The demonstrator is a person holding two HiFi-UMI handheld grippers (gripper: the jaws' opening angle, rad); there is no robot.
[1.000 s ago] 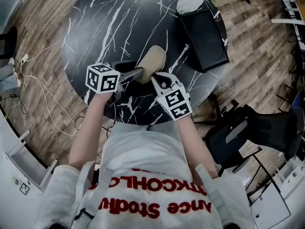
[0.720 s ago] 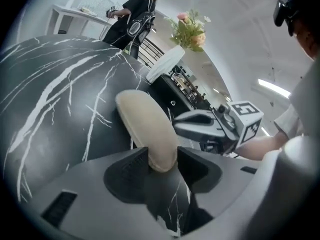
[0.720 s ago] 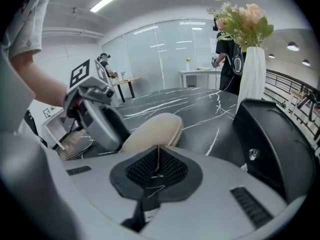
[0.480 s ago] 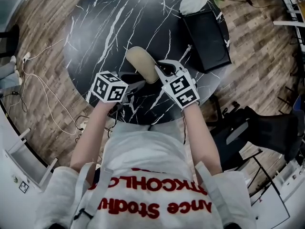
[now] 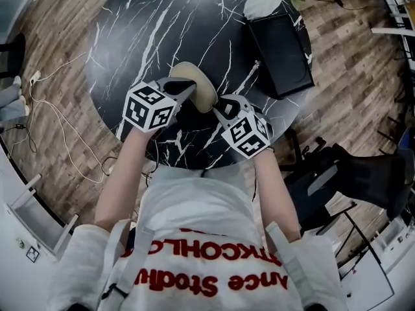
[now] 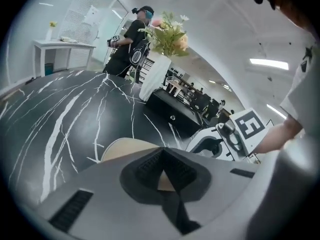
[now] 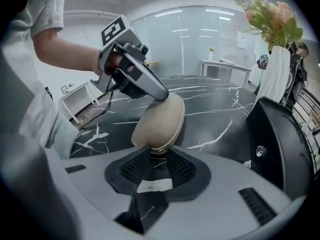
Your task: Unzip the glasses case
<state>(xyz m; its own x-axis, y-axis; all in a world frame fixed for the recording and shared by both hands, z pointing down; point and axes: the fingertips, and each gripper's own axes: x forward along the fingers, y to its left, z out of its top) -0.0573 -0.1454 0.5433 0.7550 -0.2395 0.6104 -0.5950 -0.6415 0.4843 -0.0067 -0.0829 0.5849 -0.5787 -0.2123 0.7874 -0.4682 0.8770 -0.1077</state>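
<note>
"Where's the glasses case (image 5: 196, 88)?"

"Between the two tools over the round table (image 5: 142, 31), which is glossy black with white marble veins. The case is a smooth beige oval shell, tilted on end. I can't tell whether it touches the top."

"And the left tool (image 7: 161, 96)?"

"Its jaws have just been closing. They're clenched on the case's upper rim."

"The right tool (image 7: 155, 166)?"

"Its jaws have just been opening and now stand spread, released. The case's lower end, with its small metal zip pull (image 7: 157, 150), sits between the ribbed black pads (image 7: 134, 168), unpinched."
</note>
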